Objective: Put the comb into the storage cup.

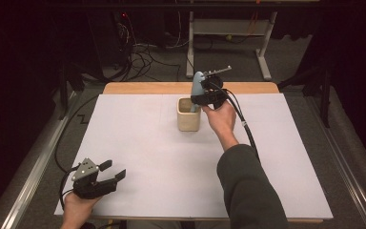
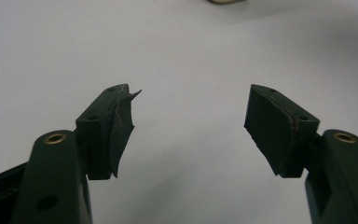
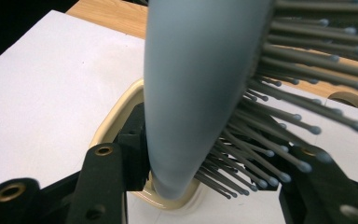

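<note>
A pale blue-grey hairbrush [image 1: 198, 83] stands upright with its lower end inside a cream cup [image 1: 189, 117] at the far middle of the white table cover [image 1: 147, 143]. My right gripper [image 1: 201, 98] is shut on the brush just above the cup's rim. In the right gripper view the brush's smooth back [image 3: 200, 84] lies against one pad, its bristles [image 3: 270, 154] press toward the other, and the cup's rim [image 3: 109, 123] sits below. My left gripper [image 1: 116, 171] rests at the near left corner, jaws wide open over bare cover [image 2: 191, 116], nothing between them.
A wooden table edge [image 1: 147, 88] runs along the far side behind the cup. Beyond it the floor holds tangled cables [image 1: 143, 57] and a white desk frame [image 1: 262, 52]. A black cable [image 1: 245, 126] trails from my right gripper along the forearm.
</note>
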The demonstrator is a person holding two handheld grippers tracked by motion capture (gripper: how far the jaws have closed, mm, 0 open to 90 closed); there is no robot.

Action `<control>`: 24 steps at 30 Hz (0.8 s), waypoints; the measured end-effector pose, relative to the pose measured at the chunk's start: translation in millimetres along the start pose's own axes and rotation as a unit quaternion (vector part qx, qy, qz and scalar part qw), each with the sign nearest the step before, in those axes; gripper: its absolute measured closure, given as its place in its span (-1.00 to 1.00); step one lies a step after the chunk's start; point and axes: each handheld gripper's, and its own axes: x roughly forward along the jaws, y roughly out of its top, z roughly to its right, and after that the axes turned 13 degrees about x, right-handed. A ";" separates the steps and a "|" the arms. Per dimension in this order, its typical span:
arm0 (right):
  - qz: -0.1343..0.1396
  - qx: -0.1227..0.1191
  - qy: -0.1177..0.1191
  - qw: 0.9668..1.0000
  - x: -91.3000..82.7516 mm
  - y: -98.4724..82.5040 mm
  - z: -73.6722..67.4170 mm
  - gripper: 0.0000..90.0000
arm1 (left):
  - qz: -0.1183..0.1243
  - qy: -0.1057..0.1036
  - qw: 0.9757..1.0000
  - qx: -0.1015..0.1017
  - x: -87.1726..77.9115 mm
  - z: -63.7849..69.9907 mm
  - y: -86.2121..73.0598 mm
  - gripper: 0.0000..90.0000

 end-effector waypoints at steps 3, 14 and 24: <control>0.000 -0.002 0.001 1.000 1.7 -0.9 -0.5 0.13 | 0.000 0.000 1.000 0.000 -0.1 0.0 0.0 -0.28; -0.004 -0.004 0.003 1.000 5.7 -2.7 -2.2 0.12 | 0.001 0.000 1.000 0.000 -0.1 0.0 -0.1 -0.28; -0.005 0.006 0.008 1.000 2.2 -4.5 7.4 0.08 | -0.001 0.000 1.000 0.000 0.2 0.2 0.2 -0.28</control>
